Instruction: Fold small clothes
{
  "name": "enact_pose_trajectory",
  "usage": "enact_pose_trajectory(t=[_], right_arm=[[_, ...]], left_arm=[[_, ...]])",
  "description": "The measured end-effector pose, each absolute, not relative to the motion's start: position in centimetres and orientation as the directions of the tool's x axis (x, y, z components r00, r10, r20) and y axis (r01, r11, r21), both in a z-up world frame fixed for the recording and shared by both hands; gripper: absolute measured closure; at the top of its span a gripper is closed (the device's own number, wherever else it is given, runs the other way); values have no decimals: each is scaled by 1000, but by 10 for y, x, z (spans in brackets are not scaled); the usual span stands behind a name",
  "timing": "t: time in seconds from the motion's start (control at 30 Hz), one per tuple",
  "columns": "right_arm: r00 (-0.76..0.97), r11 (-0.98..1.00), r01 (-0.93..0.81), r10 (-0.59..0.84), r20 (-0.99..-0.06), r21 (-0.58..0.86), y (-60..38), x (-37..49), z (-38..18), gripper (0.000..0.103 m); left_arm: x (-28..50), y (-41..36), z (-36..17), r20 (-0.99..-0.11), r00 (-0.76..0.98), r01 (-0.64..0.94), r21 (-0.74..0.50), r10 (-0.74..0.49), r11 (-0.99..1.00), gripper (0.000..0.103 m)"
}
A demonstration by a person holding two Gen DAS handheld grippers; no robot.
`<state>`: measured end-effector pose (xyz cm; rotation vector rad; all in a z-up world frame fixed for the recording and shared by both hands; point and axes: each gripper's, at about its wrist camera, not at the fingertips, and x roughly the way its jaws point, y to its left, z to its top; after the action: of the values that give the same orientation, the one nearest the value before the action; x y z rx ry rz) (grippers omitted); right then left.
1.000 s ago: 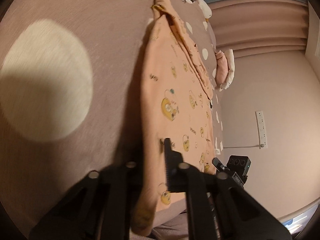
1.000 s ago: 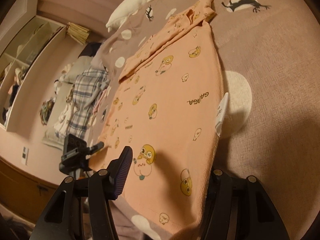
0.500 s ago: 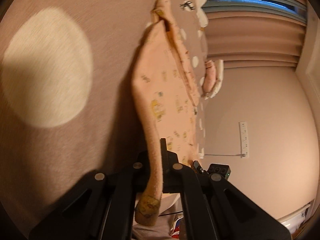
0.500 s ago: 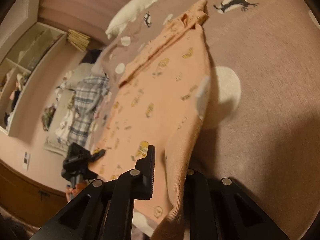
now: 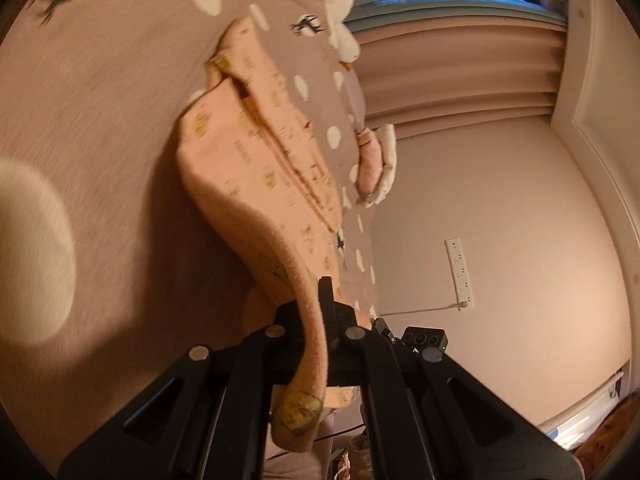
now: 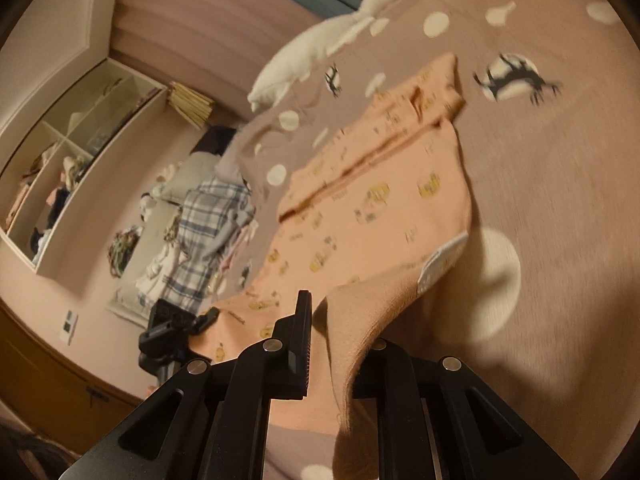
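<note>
A small peach garment (image 5: 256,168) printed with yellow cartoon figures lies on a mauve bedspread (image 5: 100,120) with white dots. My left gripper (image 5: 312,320) is shut on its near hem, which hangs out below the jaws. My right gripper (image 6: 340,344) is shut on the other near corner of the garment (image 6: 380,208); the cloth rises in a fold between the jaws, plain underside showing. A white care label (image 6: 436,264) sticks out at the lifted edge. The far end with the sleeves stays flat on the bed.
A white goose plush (image 6: 320,48) lies at the far end of the bed. A plaid garment pile (image 6: 204,232) and shelves (image 6: 72,152) stand off the bed's left side. A black camera on a stand (image 6: 168,332) stands near the bed edge. A wall socket strip (image 5: 460,272) shows in the left wrist view.
Both grippers closed on the near hem and lifted it off the bed, carrying it toward the garment's far end. The near part of the garment now curls up.
</note>
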<state>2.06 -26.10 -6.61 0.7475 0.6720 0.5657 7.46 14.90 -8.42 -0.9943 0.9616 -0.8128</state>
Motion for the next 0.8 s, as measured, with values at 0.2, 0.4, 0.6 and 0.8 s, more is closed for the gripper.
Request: enact_pose_trajectory(t=[0.2, 0.4, 0.6, 0.8], right_arm=[[714, 682, -242, 607, -349, 691, -260, 37, -42, 88], [756, 699, -239, 570, -323, 674, -271, 63, -25, 88], [790, 707, -235, 539, -293, 667, -281, 97, -9, 88], [799, 703, -206, 522, -297, 681, -289, 138, -10, 93]], left_arm=[[101, 140, -76, -282, 394, 130, -925, -875, 357, 103], [134, 130, -61, -264, 411, 166, -919, -873, 357, 103], [179, 122, -45, -249, 445, 200, -909, -860, 366, 103], [220, 116, -44, -269, 443, 180, -908, -855, 379, 103]])
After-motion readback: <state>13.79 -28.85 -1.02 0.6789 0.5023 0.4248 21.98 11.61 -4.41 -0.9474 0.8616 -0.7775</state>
